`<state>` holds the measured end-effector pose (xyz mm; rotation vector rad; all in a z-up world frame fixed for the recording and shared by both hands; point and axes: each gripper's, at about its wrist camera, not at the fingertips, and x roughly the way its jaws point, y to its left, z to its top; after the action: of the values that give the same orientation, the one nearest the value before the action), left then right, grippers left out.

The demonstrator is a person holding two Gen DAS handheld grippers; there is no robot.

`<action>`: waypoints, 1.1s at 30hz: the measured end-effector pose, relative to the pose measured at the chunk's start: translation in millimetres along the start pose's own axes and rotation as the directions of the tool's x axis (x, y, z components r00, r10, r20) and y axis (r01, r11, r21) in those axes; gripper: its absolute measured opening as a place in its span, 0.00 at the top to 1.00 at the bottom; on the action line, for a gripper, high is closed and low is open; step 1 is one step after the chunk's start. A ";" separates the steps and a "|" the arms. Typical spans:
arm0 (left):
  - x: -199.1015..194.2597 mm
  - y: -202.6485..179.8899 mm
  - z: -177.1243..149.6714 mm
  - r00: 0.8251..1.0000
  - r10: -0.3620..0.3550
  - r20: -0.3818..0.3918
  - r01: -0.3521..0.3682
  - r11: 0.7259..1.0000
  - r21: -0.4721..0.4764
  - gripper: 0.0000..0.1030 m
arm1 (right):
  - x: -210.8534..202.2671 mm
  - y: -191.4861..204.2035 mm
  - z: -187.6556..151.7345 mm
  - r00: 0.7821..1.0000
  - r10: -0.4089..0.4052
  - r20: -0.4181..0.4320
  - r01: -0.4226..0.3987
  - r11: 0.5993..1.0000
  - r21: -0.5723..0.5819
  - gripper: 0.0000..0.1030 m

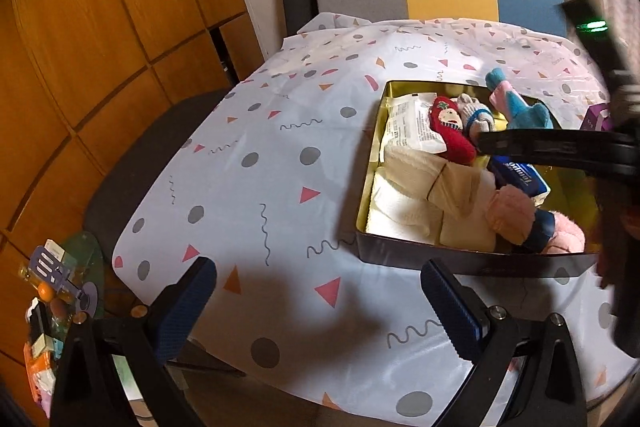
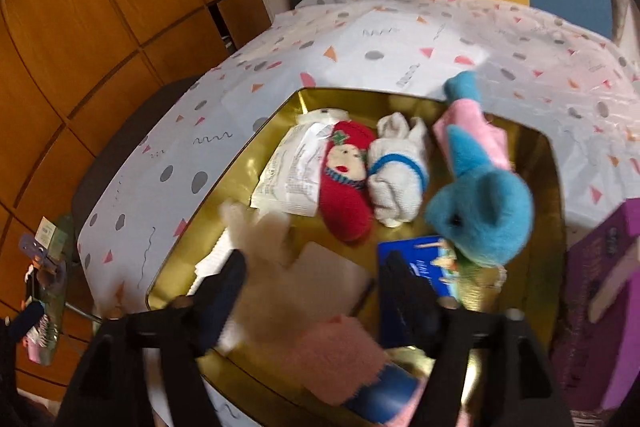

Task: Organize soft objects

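I see the soft objects already inside the gold tin (image 2: 554,163), which sits on the right part of the worktop (image 1: 260,155). The red sock (image 2: 347,183), the white sock (image 2: 396,175) and the blue plush (image 2: 480,207) lie at its far side, and the cream plush (image 2: 276,267) and the pink sock (image 2: 340,359) at the near side.

The main risk, I think, is the blue plush. It leans over the far right rim, so a touch from the right gripper (image 2: 316,291) can push it out onto the cloth. A closing grip can also catch the blue packet (image 2: 420,267) together with a soft thing.

My right gripper points steeply down into the tin. Its jaws stand wide above the cream plush, and they seem to hold nothing, though this view is blurred.

My left gripper (image 1: 320,307) hangs over the bare cloth, left of the tin and near me, tilted down. It is wide and empty.
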<state>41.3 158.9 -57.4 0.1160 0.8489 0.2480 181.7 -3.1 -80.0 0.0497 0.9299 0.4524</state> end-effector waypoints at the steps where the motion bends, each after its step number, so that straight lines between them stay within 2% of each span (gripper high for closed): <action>1: 1.7 0.3 -0.2 1.000 -0.002 -0.003 0.002 1.000 0.000 0.00 | -8.2 -1.3 -2.7 1.000 -0.003 0.021 0.003 1.000 -0.008 0.24; 5: 8.0 0.1 1.6 0.999 -0.022 -0.033 0.022 1.000 -0.018 0.00 | -49.8 -2.4 -16.8 0.992 -0.060 0.107 0.064 0.997 -0.037 0.24; 9: 4.8 -1.9 7.2 0.996 -0.069 -0.049 0.067 0.997 -0.048 0.00 | -89.2 4.7 -33.5 0.968 -0.156 0.197 0.170 0.984 -0.056 0.24; 12: -1.8 -5.6 11.2 0.997 -0.070 -0.038 0.068 0.996 -0.055 0.00 | -107.8 8.7 -41.6 0.950 -0.211 0.230 0.224 0.974 -0.030 0.24; 14: -6.9 -7.9 13.8 0.998 -0.065 -0.026 0.064 0.997 -0.051 0.00 | -117.0 6.3 -45.0 0.946 -0.219 0.239 0.221 0.975 0.021 0.23; 19: -18.6 -13.3 21.0 0.997 -0.070 -0.032 0.068 0.997 -0.046 0.00 | -136.9 3.3 -54.6 0.918 -0.294 0.266 0.268 0.955 0.131 0.23; 27: -35.5 -15.0 22.4 0.985 -0.162 -0.060 0.157 0.985 -0.077 0.00 | -158.2 8.2 -73.0 0.873 -0.397 0.285 0.356 0.916 0.185 0.23; 30: -42.8 -18.0 21.9 0.982 -0.181 -0.056 0.176 0.981 -0.080 0.00 | -163.8 4.6 -84.0 0.867 -0.411 0.281 0.359 0.907 0.220 0.23; 33: -50.8 -22.3 20.6 0.981 -0.186 -0.046 0.183 0.981 -0.068 0.00 | -168.0 1.2 -93.7 0.881 -0.384 0.276 0.325 0.915 0.238 0.23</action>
<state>28.4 124.0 -11.3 -0.0291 0.8966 0.1037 22.1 -82.9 -8.3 0.1154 0.6393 0.0086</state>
